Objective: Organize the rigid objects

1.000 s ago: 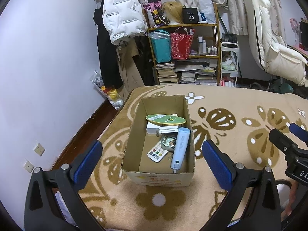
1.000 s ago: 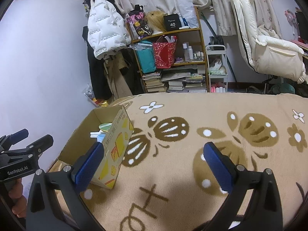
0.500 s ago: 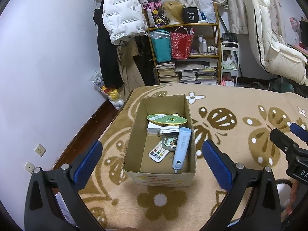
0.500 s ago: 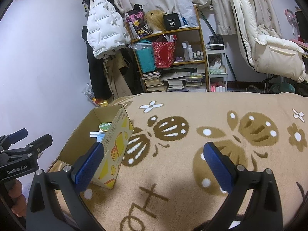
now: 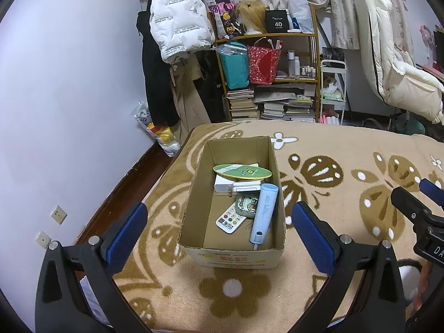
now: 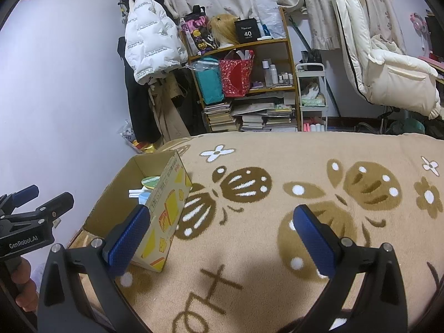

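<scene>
An open cardboard box (image 5: pixel 194 194) sits on the tan flower-patterned blanket (image 5: pixel 333 211). Inside lie a green oval board (image 5: pixel 242 171), a white flat box (image 5: pixel 236 185), a round green tin (image 5: pixel 247 204), a small white remote (image 5: pixel 231 221) and a pale blue tube-shaped device (image 5: pixel 264 211). My left gripper (image 5: pixel 219 234) hovers open just before the box's near wall, nothing between its fingers. My right gripper (image 6: pixel 222 236) stands open over bare blanket, to the right of the box (image 6: pixel 166 194), also holding nothing.
A cluttered shelf (image 5: pixel 272 77) with books, bags and bottles stands beyond the bed, with coats (image 5: pixel 177 27) hung to its left. A white padded chair (image 6: pixel 383 63) is at the back right. The bed's left edge drops to a dark wooden floor (image 5: pixel 122 194) by the wall.
Both grippers stay open and nearly still. The left view has shifted very slightly, the box sitting a touch lower in frame.
</scene>
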`<move>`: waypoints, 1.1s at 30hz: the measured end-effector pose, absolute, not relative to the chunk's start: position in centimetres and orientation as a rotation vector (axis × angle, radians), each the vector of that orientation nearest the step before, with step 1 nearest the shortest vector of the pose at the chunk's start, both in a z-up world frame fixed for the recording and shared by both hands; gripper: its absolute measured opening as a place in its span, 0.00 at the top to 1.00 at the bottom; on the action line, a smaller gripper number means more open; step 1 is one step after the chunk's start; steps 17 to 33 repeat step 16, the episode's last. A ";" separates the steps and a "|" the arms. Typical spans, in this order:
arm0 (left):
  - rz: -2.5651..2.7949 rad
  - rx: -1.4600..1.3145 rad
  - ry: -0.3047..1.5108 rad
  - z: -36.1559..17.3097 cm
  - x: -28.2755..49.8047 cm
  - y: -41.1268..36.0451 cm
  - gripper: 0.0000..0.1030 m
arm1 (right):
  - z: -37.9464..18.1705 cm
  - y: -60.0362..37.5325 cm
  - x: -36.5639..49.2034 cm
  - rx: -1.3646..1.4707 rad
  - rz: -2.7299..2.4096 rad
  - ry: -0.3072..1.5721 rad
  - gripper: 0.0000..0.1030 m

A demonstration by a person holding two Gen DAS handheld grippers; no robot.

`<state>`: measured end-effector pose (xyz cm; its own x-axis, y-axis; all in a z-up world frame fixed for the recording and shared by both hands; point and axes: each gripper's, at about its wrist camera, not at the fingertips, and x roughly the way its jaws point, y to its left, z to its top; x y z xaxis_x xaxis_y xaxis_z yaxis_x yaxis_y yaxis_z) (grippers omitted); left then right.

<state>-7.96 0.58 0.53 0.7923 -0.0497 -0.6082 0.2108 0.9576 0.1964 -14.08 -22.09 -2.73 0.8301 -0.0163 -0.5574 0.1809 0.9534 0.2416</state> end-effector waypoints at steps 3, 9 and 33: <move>-0.140 0.254 0.648 0.4 -7.8 0.6 0.01 | -2.7 -22.2 -14.1 0.293 -0.105 0.585 0.00; -0.142 0.258 0.648 0.3 -7.7 0.7 0.01 | -2.8 -22.2 -14.0 0.293 -0.106 0.585 0.00; -0.144 0.261 0.648 0.2 -7.7 0.6 0.01 | -2.8 -22.4 -14.0 0.294 -0.104 0.587 0.00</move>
